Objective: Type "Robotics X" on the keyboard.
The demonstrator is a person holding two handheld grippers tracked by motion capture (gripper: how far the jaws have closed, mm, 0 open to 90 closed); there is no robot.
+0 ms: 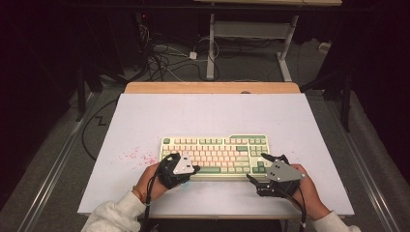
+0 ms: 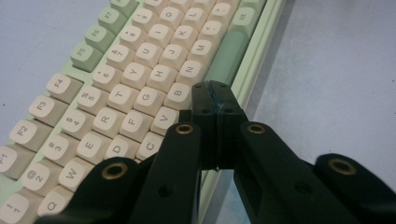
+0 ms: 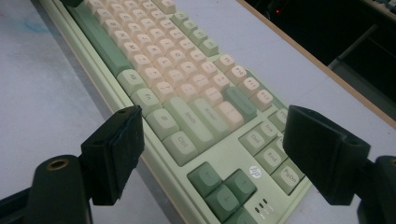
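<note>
Keyboard (image 1: 216, 154), green case with cream and green keys, lies flat on the white table (image 1: 145, 121), toward its near edge. All places below are given from the keyboard.

High view: left gripper (image 1: 191, 170) over the keyboard's near-left corner, right gripper (image 1: 257, 168) at its near-right corner, 1 hand behind each. Left hand (image 1: 147, 180) comes in at an angle from below left; right hand (image 1: 309, 186) from below right. Pink specks (image 1: 138, 155) on the table just left of the keyboard. Cables on the floor (image 1: 169, 58) well beyond it.

Left gripper view (image 2: 215, 100): key legends readable (Q, W, D, C, V, B, N); jaws pressed together with nothing between them, tips above the keyboard's front edge beside the B key.

Right gripper view (image 3: 212, 140): jaws spread wide apart, empty, 1 on each side of the keyboard's right end; Shift, Ctrl, arrow keys and a small logo (image 3: 254, 171) show between them.
</note>
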